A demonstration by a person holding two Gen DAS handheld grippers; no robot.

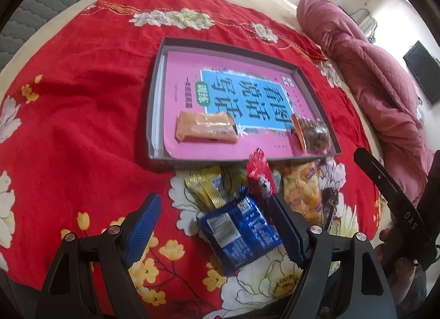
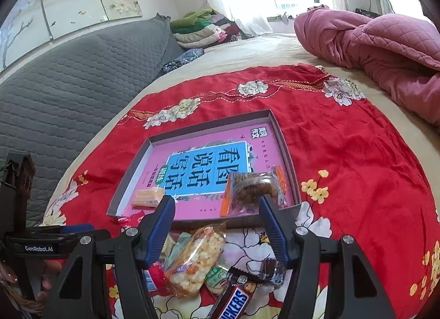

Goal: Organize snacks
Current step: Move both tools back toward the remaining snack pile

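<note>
A slip is the likeliest fault here, in my judgement: the blue biscuit packet (image 1: 242, 232) is lying askew between the spread jaws of the left gripper (image 1: 217, 229), with its corner touching or just beside the right-hand pad, so a closing pinch may catch only crinkled foil. The red wrapper (image 1: 260, 174) standing against that pad and the gold sachets (image 1: 205, 185) just behind could also be dragged along. The pile is being kept on the red floral cloth (image 1: 82, 104), just in front of the shallow box (image 1: 316, 82), where an orange wafer bar (image 1: 206, 128) and a clear bag of brown snack (image 1: 313, 132) are already lying on a pink book.

The left gripper is being held open and pointed steeply down over the packet. The right gripper (image 2: 217, 221) is being held at a gentler downward slope, its jaws partly spread and empty, above a puffed rice bar (image 2: 192, 261) and a Snickers bar (image 2: 235, 301). Fingers (image 2: 8, 275) are being wrapped round the left handle.
</note>
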